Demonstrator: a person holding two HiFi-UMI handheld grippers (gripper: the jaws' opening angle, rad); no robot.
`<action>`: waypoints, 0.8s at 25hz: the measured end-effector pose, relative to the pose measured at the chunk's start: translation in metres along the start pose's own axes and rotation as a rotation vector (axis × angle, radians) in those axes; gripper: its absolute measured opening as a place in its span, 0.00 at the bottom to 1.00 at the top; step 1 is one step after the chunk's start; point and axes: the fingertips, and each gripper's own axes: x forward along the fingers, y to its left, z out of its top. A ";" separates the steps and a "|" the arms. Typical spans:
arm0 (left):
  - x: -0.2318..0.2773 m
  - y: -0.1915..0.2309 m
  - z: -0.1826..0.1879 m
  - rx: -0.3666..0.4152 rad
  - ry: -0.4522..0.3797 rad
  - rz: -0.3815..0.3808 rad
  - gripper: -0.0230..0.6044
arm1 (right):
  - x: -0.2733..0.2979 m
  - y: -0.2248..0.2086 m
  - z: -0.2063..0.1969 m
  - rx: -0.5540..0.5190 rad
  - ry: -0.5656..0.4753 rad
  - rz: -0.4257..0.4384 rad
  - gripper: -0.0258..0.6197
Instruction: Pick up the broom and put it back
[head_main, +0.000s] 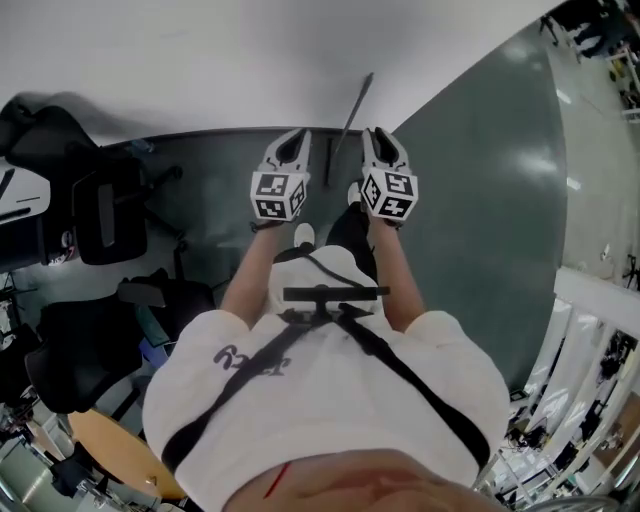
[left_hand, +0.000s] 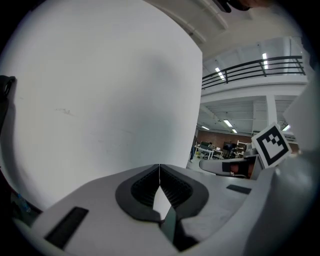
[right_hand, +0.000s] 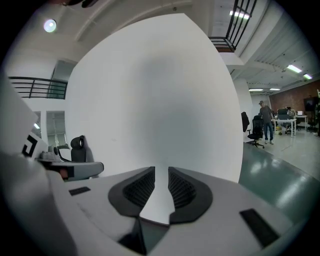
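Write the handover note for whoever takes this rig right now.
Left gripper: jaws shut, empty.
Right gripper: jaws slightly apart, empty.
Both are raised, facing the white wall.
Broom: only its thin handle shows. It leans on the wall between the grippers, and neither holds it.
Done: the broom looks put back.
Left: check its head, which is hidden here. Otherwise probably nothing.

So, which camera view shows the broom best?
The head view: there the broom stands as a thin dark stick against the white wall. The left gripper view and the right gripper view show only that wall, no broom.
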 end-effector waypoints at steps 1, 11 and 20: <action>-0.004 -0.004 0.009 0.011 -0.018 -0.001 0.06 | -0.008 0.005 0.007 0.005 -0.018 -0.003 0.18; -0.045 -0.041 0.096 0.074 -0.210 -0.037 0.06 | -0.059 0.049 0.086 -0.043 -0.196 0.013 0.05; -0.054 -0.083 0.117 0.121 -0.246 -0.109 0.06 | -0.093 0.048 0.109 -0.087 -0.249 -0.048 0.05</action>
